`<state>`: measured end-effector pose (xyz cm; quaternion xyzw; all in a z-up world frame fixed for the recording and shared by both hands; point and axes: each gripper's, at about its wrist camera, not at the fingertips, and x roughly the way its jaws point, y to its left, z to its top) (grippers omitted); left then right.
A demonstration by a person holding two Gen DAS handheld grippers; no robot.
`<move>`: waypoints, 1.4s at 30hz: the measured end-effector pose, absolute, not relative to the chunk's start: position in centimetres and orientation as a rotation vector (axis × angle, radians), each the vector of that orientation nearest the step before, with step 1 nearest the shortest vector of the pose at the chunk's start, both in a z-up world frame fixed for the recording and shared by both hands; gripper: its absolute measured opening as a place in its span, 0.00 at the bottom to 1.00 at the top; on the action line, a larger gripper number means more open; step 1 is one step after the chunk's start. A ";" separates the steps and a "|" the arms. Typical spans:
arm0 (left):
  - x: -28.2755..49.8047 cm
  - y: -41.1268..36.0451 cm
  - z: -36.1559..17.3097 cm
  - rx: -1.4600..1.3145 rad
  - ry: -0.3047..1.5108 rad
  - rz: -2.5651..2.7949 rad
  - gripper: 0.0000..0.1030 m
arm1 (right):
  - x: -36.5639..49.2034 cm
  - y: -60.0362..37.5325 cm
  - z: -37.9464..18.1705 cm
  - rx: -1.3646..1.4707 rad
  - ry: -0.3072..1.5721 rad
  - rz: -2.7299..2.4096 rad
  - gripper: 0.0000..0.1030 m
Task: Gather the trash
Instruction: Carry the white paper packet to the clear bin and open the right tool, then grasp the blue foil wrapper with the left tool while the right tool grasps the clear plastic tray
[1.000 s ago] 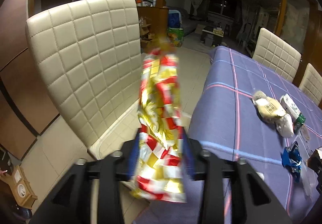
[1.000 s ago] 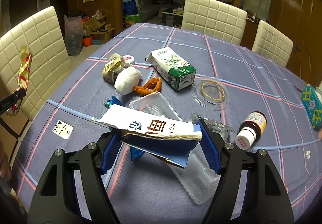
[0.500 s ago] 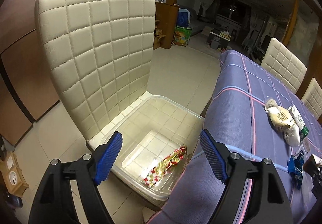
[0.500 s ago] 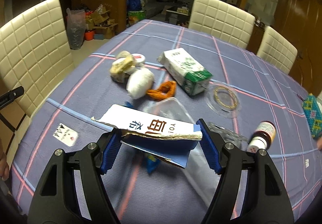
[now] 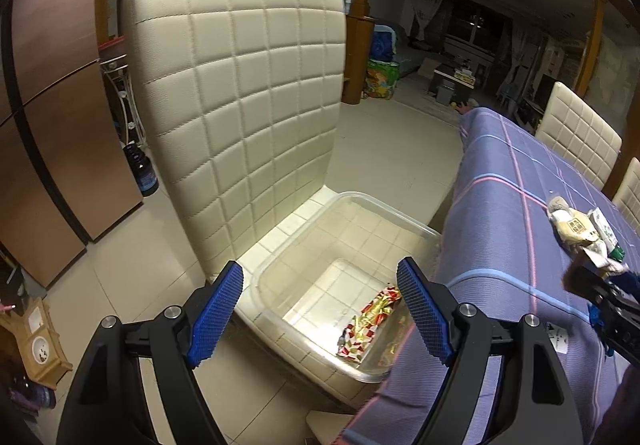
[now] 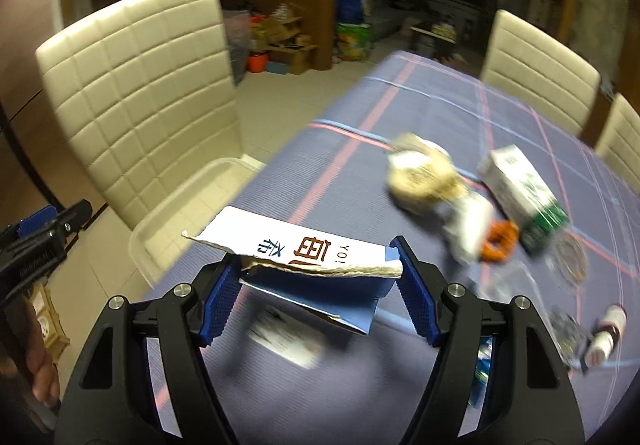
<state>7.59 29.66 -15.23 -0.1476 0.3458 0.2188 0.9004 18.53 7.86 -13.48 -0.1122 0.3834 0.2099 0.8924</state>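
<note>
My left gripper [image 5: 320, 309] is open and empty above a clear plastic bin [image 5: 348, 213] that sits on a cream chair seat. A red and gold wrapper [image 5: 370, 321] lies in the bin's near corner. My right gripper [image 6: 316, 293] is shut on a torn white and blue cardboard box [image 6: 304, 257] with printed characters, held above the purple tablecloth [image 6: 360, 149]. The bin [image 6: 180, 213] shows to its left, beside the table edge. The left gripper [image 6: 44, 241] also shows at the far left of the right wrist view.
On the table lie a crumpled tan and white wrapper [image 6: 424, 177], a green and white carton [image 6: 524, 189], an orange ring snack [image 6: 498, 241], a clear round lid [image 6: 570, 259] and a small bottle [image 6: 604, 337]. Cream chairs [image 6: 536, 65] stand around the table.
My left gripper opened and the red and gold wrapper dropped into the bin. My right gripper swung left toward the bin with the cardboard box still held.
</note>
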 end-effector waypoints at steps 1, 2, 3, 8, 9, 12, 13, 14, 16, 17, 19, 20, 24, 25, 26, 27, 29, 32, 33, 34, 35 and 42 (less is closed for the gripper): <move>7.5 30.0 -15.3 -0.308 0.717 0.459 0.75 | 18.6 8.9 -13.5 -0.240 0.791 0.454 0.70; 7.4 30.3 -15.4 -0.310 0.719 0.464 0.75 | 18.6 9.7 -13.5 -0.244 0.788 0.468 0.70; 7.3 30.6 -15.6 -0.314 0.721 0.467 0.75 | 18.6 10.5 -13.5 -0.247 0.784 0.479 0.70; 7.2 32.0 -16.2 -0.335 0.729 0.484 0.75 | 19.0 14.3 -13.7 -0.286 0.754 0.513 0.71; 7.3 32.2 -16.4 -0.338 0.730 0.486 0.75 | 19.2 14.8 -13.8 -0.291 0.752 0.518 0.71; 7.4 32.9 -16.9 -0.350 0.740 0.492 0.75 | 19.7 16.3 -13.9 -0.311 0.742 0.523 0.85; 7.5 33.1 -17.1 -0.356 0.744 0.492 0.75 | 19.8 16.7 -13.9 -0.313 0.739 0.523 0.88; 7.6 33.4 -17.3 -0.361 0.749 0.491 0.75 | 19.9 16.8 -13.9 -0.313 0.730 0.517 0.90; 7.7 33.6 -17.5 -0.366 0.753 0.492 0.75 | 20.1 17.2 -13.9 -0.326 0.712 0.504 0.90; 7.7 33.7 -17.6 -0.368 0.755 0.490 0.75 | 20.1 17.2 -13.9 -0.330 0.711 0.499 0.90; 7.8 33.7 -17.8 -0.369 0.758 0.487 0.75 | 20.3 17.1 -14.0 -0.327 0.718 0.496 0.90; 7.9 33.7 -17.8 -0.369 0.760 0.485 0.75 | 20.3 17.0 -14.1 -0.327 0.724 0.495 0.90; 7.9 33.3 -17.6 -0.363 0.760 0.476 0.75 | 20.3 16.1 -14.1 -0.318 0.745 0.481 0.90; 7.9 33.1 -17.5 -0.361 0.759 0.474 0.75 | 20.2 15.7 -14.0 -0.314 0.745 0.478 0.90; 7.9 32.9 -17.3 -0.359 0.758 0.473 0.75 | 20.1 15.4 -13.9 -0.311 0.745 0.475 0.90; 7.8 32.6 -17.0 -0.354 0.754 0.469 0.75 | 20.0 15.1 -13.8 -0.308 0.743 0.472 0.90; 7.8 32.1 -16.7 -0.346 0.749 0.464 0.75 | 19.6 14.1 -13.5 -0.300 0.740 0.462 0.90; 7.7 31.0 -16.0 -0.331 0.743 0.453 0.75 | 19.1 12.6 -13.2 -0.282 0.742 0.443 0.90; 7.7 30.5 -15.7 -0.327 0.740 0.446 0.75 | 18.9 12.1 -13.1 -0.276 0.742 0.438 0.90; 7.7 30.1 -15.5 -0.322 0.739 0.440 0.75 | 18.6 11.3 -12.9 -0.270 0.740 0.428 0.90; 7.7 29.3 -15.2 -0.310 0.736 0.431 0.75 | 18.4 10.8 -12.8 -0.266 0.740 0.421 0.90; 8.5 23.8 -13.6 -0.248 0.739 0.333 0.75 | 16.8 5.1 -12.1 -0.224 0.732 0.350 0.90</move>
